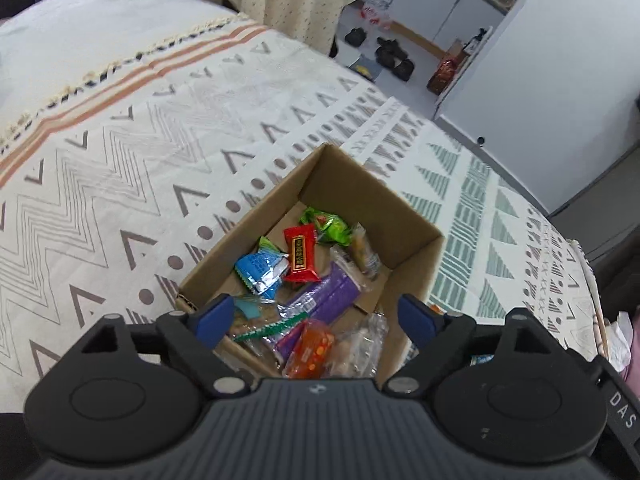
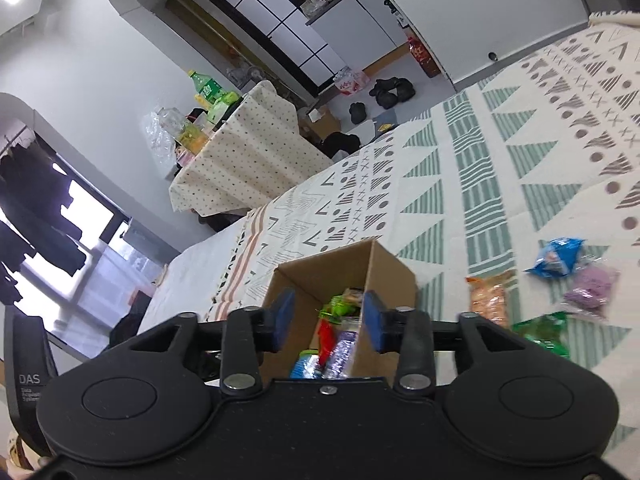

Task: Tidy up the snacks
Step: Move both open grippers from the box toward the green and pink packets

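An open cardboard box sits on the patterned tablecloth and holds several wrapped snacks: a red pack, a blue pack, a green pack, a purple bar and an orange pack. My left gripper is open and empty just above the box's near side. My right gripper is open and empty above the same box. Loose snacks lie on the cloth to its right: an orange pack, a blue pack, a purple pack and a green pack.
The tablecloth covers the whole table. A second table with a dotted cloth carries bottles and stands behind. Shoes and bags lie on the floor by white cabinets.
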`<state>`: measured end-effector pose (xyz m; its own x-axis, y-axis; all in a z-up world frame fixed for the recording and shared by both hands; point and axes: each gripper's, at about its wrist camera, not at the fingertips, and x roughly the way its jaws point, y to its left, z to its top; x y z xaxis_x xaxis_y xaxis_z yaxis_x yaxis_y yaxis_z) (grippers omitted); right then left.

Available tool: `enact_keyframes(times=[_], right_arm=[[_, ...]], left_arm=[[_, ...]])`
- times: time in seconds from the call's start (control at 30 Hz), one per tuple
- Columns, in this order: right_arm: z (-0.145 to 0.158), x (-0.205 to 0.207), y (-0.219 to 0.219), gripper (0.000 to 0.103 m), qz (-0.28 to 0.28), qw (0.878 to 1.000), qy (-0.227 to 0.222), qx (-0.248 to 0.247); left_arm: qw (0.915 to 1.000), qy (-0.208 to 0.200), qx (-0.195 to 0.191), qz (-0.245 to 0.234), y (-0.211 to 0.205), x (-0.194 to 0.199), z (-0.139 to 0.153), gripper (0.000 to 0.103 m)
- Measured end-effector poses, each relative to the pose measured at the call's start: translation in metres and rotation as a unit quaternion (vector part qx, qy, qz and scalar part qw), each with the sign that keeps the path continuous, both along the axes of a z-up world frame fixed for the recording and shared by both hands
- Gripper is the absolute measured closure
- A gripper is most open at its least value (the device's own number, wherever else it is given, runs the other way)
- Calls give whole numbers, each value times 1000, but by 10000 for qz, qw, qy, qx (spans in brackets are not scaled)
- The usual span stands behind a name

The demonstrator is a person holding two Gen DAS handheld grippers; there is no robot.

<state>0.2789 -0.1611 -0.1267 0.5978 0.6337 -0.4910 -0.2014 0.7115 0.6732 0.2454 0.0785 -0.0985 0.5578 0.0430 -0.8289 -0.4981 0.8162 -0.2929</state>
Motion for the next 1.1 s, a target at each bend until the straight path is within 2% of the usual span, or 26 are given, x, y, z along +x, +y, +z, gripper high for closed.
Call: enact_keyframes(times=[0.2,0.37,0.43,0.53,0.67,1.1], right_arm=[[11,-10,-20,46,-22,9999,-60,-89],[20,-15,-38,26,-131,9998,-103,-82],[22,-16,-47,24,-196,9998,-95,-32],[26,-19,-60,15,-302,9995,-107,1],[35,-22,-75,7,-331,9992,-212,-39],[20,-29,-135,6,-824,9965,98,121]], left_arm=[[9996,-233,136,-7,-16,-14,20,0],[9993,-307,219,-58,-31,-19,31,0],[9991,-339,220,-113,-37,-20,33,0],[9986,-404,331,-116,-49,-24,37,0],[9976,-518,453,-46,-62,-29,44,0],[9971,-437,442,-447,-109,-26,44,0]])
